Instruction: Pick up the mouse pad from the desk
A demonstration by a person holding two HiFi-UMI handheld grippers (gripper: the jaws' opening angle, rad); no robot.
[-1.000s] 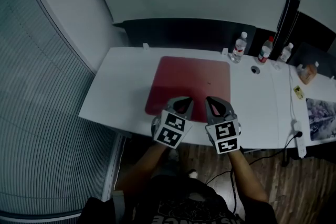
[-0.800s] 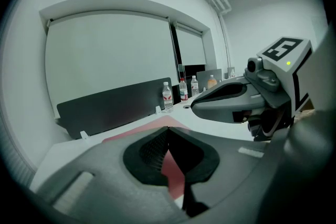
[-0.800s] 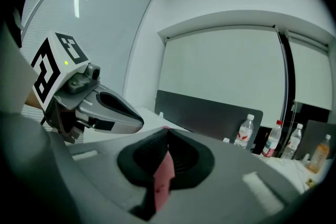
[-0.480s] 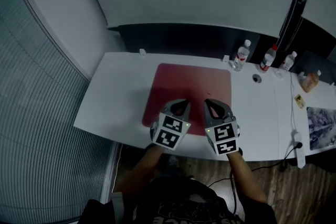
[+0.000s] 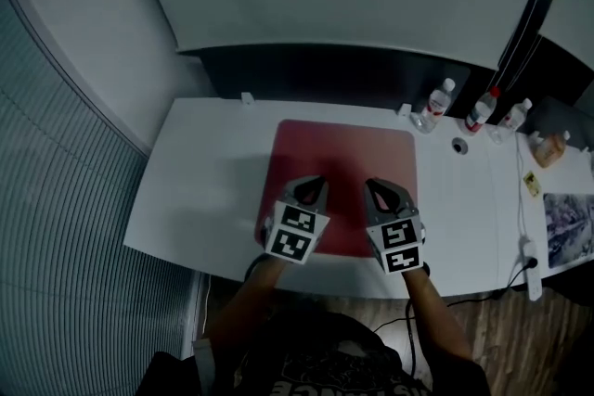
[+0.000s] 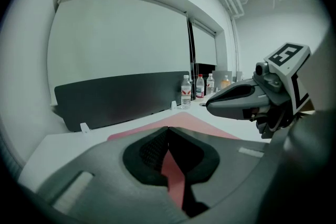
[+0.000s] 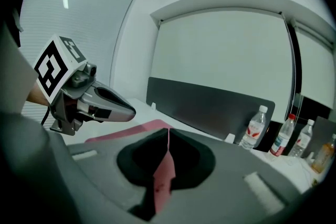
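Observation:
A dark red mouse pad point(image 5: 343, 162) lies flat in the middle of the white desk point(image 5: 204, 190). Both grippers hover side by side over its near half, tips pointing away from me. My left gripper point(image 5: 315, 182) is shut with nothing between its jaws; the pad point(image 6: 197, 124) shows past its closed tips point(image 6: 168, 127). My right gripper point(image 5: 370, 184) is shut and empty too, and the pad point(image 7: 128, 131) lies beyond its tips point(image 7: 168, 130). Each gripper view shows the other gripper off to the side.
Three water bottles point(image 5: 438, 107) stand at the desk's back right, beside a round cable hole point(image 5: 460, 146). A dark partition point(image 5: 325, 74) runs along the back edge. Small items and a power strip point(image 5: 531, 269) sit far right. Window blinds point(image 5: 65, 246) are at left.
Both grippers have moved forward from the desk's near edge, out over the near half of the mouse pad, still shut. The head camera has shifted with them.

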